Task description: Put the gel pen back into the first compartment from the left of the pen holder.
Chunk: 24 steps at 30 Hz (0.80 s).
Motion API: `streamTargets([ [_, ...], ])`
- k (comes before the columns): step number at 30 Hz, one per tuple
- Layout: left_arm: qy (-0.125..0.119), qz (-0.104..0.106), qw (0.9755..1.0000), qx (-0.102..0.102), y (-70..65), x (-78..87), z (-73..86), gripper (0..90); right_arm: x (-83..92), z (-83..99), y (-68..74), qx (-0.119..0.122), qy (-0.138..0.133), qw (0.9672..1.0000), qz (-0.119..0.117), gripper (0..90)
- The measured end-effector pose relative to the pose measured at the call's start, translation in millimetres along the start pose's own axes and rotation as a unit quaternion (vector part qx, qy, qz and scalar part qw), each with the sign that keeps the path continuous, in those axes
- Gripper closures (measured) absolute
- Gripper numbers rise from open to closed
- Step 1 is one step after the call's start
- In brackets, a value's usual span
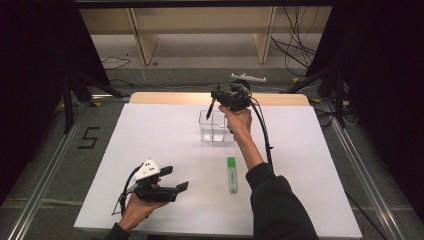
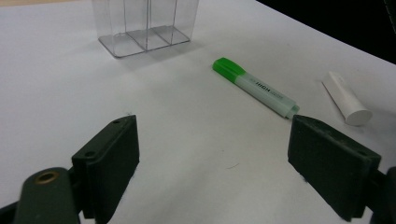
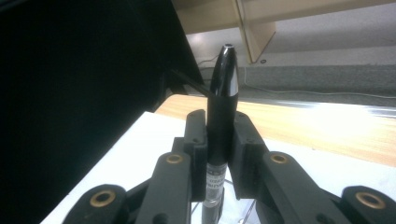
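Note:
My right gripper (image 1: 216, 95) is held up over the far middle of the white table, shut on a black pen (image 1: 210, 108). The pen hangs tip-down just above a clear compartmented holder (image 1: 216, 128). In the right gripper view the pen (image 3: 224, 74) stands clamped between both pads of the right gripper (image 3: 219, 128). My left gripper (image 1: 176, 178) rests low at the near left, open with nothing between its fingers. From the left gripper (image 2: 212, 154), a green highlighter (image 2: 254, 86) lies ahead on the table, and the clear holder (image 2: 144, 28) stands farther off.
The green highlighter (image 1: 232, 174) lies near the right forearm. A white cylindrical stick (image 2: 348, 98) lies beyond it by the table edge. A white board (image 1: 150, 145) covers the table. Wooden shelving (image 1: 200, 30) and floor cables stand behind it.

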<state>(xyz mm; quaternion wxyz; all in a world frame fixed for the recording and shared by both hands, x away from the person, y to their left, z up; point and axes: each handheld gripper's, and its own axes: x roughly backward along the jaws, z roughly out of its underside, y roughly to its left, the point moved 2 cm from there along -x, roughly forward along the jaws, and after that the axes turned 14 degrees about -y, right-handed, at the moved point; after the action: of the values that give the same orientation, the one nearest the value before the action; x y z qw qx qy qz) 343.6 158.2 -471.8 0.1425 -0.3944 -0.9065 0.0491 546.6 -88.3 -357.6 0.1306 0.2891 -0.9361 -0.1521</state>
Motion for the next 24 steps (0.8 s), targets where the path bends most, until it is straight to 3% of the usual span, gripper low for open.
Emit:
streamTargets([
  [19, -0.005, 0.008, 1.0000, -0.002, -0.8, 1.0, -0.8, 16.2, -22.2, 14.4, -1.0, 0.024, 0.047, 0.9984, 0.019, 79.5],
  [24, -0.007, 0.011, 0.9999, -0.001, -1.0, 1.2, -1.0, 16.1, -26.5, 18.8, -4.5, 0.014, 0.058, 0.9980, 0.020, 79.4],
])
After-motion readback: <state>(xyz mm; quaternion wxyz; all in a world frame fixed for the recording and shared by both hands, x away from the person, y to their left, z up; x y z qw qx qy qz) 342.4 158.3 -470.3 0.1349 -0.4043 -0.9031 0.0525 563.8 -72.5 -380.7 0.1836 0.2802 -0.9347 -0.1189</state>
